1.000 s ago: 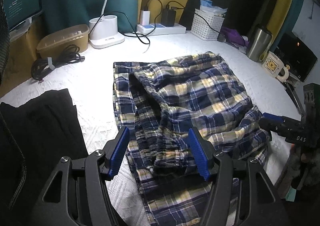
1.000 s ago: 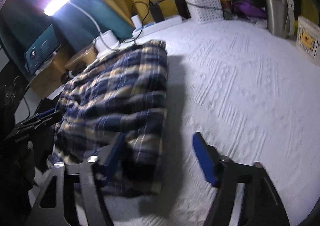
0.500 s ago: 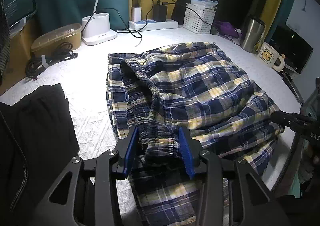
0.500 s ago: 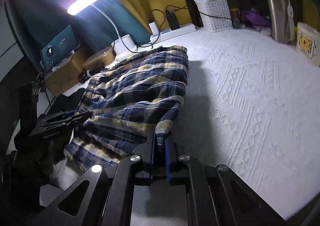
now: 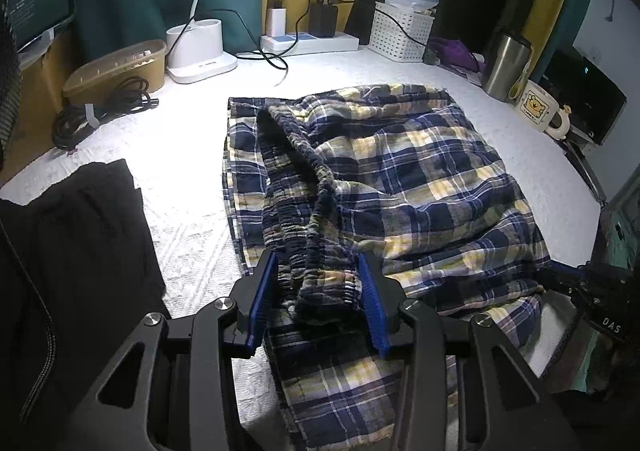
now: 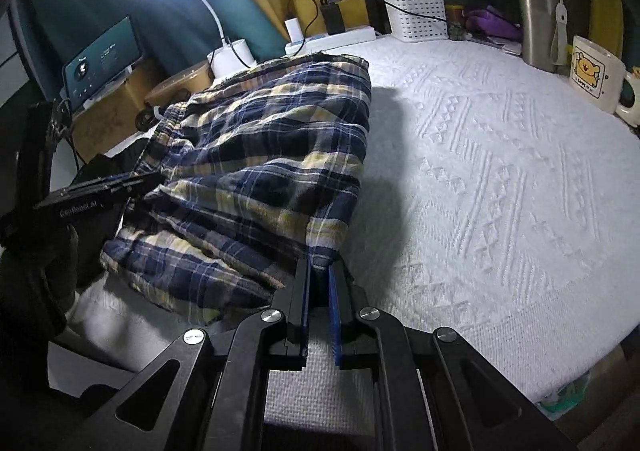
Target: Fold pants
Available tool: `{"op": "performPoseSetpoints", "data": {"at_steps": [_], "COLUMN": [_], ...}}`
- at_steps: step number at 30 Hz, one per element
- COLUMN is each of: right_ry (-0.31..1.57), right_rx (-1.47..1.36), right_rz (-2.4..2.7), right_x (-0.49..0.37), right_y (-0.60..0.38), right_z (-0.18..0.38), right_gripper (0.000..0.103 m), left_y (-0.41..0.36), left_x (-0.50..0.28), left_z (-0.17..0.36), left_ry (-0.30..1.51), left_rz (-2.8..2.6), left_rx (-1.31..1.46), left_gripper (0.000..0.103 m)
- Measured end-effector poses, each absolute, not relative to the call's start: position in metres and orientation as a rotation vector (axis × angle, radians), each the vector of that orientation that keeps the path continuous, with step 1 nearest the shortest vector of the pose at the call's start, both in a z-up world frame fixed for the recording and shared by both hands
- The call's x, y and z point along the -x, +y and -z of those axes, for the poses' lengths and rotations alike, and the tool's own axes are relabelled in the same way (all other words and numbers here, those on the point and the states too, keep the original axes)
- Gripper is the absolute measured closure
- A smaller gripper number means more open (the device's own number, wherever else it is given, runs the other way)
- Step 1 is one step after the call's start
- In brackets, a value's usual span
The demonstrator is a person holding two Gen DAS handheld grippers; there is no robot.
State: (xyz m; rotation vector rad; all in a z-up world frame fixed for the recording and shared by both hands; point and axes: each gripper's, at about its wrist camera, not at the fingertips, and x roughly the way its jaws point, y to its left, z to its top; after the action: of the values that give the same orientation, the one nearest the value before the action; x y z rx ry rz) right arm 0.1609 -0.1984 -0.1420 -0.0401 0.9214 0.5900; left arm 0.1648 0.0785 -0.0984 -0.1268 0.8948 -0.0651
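The blue, yellow and white plaid pants (image 5: 400, 179) lie doubled over on the white textured table cover (image 5: 188, 155). My left gripper (image 5: 318, 291) is shut on the gathered elastic waistband (image 5: 320, 275), which bunches thickly between the blue pads. My right gripper (image 6: 319, 291) is shut on a corner of the pants (image 6: 260, 171) at their near right edge, the cloth pinched thin between its pads. In the left wrist view the right gripper (image 5: 568, 279) shows at the far right edge of the cloth. In the right wrist view the left gripper (image 6: 136, 183) shows at the left.
A black garment (image 5: 72, 251) lies at the left. Along the back stand a lamp base (image 5: 196, 47), power strip (image 5: 308, 43), white basket (image 5: 400, 31), steel tumbler (image 5: 506, 67), bear mug (image 5: 538, 111), a brown lidded box (image 5: 116, 67) and coiled cable (image 5: 100, 111). White cover (image 6: 500, 191) stretches right of the pants.
Both grippers went from open to shut on the pants: the left on the waistband, the right on the near corner. The right gripper shifted sideways toward the cloth edge.
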Motion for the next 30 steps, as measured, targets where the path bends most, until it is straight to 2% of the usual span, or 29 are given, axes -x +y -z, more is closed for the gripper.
{"op": "performPoseSetpoints", "data": {"at_steps": [6, 8, 9, 10, 11, 23, 25, 30], "right_ry": [0.909, 0.88, 0.871, 0.859, 0.846, 0.802, 0.801, 0.794], "right_rx": [0.04, 0.059, 0.06, 0.05, 0.042, 0.057, 0.063, 0.079], "right_rz": [-0.58, -0.55, -0.542, -0.54, -0.539, -0.54, -0.551, -0.569], "right_x": [-0.17, -0.177, -0.183, -0.188, -0.194, -0.27, -0.283, -0.309], "right_y": [-0.209, -0.211, -0.212, -0.214, -0.216, -0.198, -0.191, -0.176], "right_z": [0.13, 0.124, 0.121, 0.119, 0.117, 0.107, 0.107, 0.108], "right_gripper": [0.093, 0.079, 0.052, 0.03, 0.028, 0.028, 0.028, 0.028], "left_y": [0.086, 0.092, 0.094, 0.095, 0.097, 0.099, 0.099, 0.097], "left_x": [-0.165, -0.169, -0.172, -0.175, -0.179, -0.225, -0.233, -0.246], "left_z": [0.074, 0.065, 0.063, 0.062, 0.062, 0.07, 0.072, 0.077], "left_ry": [0.835, 0.808, 0.8, 0.797, 0.794, 0.82, 0.826, 0.849], "left_rz": [0.039, 0.032, 0.029, 0.026, 0.026, 0.057, 0.054, 0.073], "left_rx": [0.098, 0.104, 0.107, 0.109, 0.11, 0.087, 0.085, 0.079], "left_gripper": [0.062, 0.061, 0.06, 0.058, 0.057, 0.055, 0.044, 0.043]}}
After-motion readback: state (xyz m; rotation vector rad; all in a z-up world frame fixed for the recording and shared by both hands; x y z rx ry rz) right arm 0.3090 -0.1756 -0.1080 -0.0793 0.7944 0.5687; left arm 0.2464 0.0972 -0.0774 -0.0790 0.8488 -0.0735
